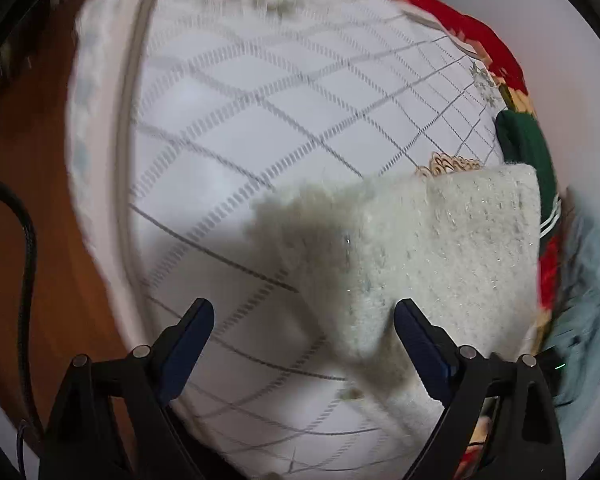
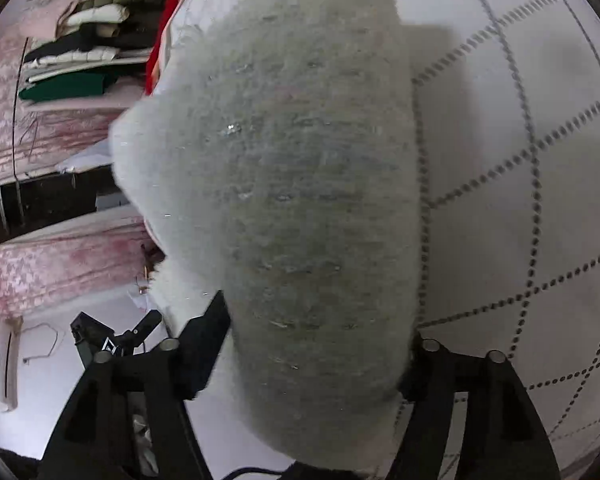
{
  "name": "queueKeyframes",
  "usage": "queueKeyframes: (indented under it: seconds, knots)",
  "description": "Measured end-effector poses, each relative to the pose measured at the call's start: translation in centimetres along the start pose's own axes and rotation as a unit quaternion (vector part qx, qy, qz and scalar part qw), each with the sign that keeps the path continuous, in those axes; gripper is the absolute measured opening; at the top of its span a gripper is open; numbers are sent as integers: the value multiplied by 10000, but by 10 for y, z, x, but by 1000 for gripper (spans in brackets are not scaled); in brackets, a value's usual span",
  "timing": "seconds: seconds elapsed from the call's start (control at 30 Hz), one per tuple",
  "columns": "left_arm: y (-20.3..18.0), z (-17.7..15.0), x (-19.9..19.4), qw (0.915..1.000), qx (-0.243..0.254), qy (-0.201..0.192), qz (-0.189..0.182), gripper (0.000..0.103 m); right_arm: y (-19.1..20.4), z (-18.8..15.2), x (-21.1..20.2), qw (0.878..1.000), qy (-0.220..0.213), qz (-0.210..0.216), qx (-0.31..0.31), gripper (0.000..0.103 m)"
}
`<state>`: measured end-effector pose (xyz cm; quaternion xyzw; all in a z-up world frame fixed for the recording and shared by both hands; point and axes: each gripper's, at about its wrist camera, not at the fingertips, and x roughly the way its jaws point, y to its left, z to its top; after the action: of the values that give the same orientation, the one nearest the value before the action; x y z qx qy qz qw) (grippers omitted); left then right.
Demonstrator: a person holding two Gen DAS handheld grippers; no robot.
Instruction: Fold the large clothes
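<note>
While our left gripper (image 1: 304, 312) hangs with its blue-padded fingers (image 1: 188, 344) spread wide and nothing between them, the fluffy white knitted sweater (image 1: 440, 248) lies folded on the white quilted bedspread with grey diamond stitching (image 1: 260, 120), at the right of the left wrist view, its near corner reaching down between our fingertips. We see its far edge straight and its left edge ragged and blurred. To the left of the sweater the bedspread runs bare up to a grey piped border (image 1: 128, 120), past which it drops toward brown wooden floor (image 1: 28, 140), where a black braided cable (image 1: 24, 260) trails. Beyond the sweater's right edge lie a dark green garment (image 1: 528, 148) and red patterned fabric (image 1: 480, 28). In the right wrist view, our right gripper (image 2: 320, 340) has the sweater (image 2: 300, 180) bulging between its black fingers (image 2: 208, 340), filling the gap; whether they pinch it we cannot tell. Bare bedspread (image 2: 540, 160) stretches to the right, while a stack of folded clothes (image 2: 84, 40) sits on pink bedding (image 2: 40, 132) at left.
</note>
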<state>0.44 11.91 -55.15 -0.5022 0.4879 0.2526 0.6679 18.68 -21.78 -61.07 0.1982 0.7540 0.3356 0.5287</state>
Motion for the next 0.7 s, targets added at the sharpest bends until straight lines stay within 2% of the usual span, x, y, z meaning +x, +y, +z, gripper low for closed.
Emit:
queueKeyframes:
  seconds: [0.07, 0.17, 0.2, 0.23, 0.3, 0.33, 0.37, 0.47, 0.7]
  knots:
    - [-6, 2, 11, 9994, -125, 119, -311, 93, -9, 3, 10, 9998, 8, 179, 53, 87]
    - [-14, 10, 28, 9984, -217, 126, -508, 90, -11, 14, 34, 9993, 20, 377, 39, 103]
    - [-19, 14, 29, 9984, -224, 45, -511, 84, -7, 16, 38, 9992, -28, 410, 18, 103]
    - [-23, 18, 27, 9982, -193, -60, -567, 53, -1, 16, 42, 9988, -125, 468, -72, 102]
    - [-36, 23, 25, 9986, 68, -153, -504, 25, 5, 14, 47, 9983, -232, 534, -15, 88]
    - [-43, 24, 18, 9982, 200, -323, -465, 18, 7, 14, 48, 9977, -259, 620, -10, 75]
    - [-50, 25, 10, 9973, 361, -470, -431, 16, 10, 14, 47, 9965, -301, 777, 26, 67]
    - [-67, 29, -4, 9958, 635, -567, -327, 14, 17, 14, 43, 9941, -365, 1015, 104, 58]
    - [-110, 39, -45, 9914, 1090, -692, -204, 14, 52, 16, 12, 9882, -609, 1405, -58, 54]
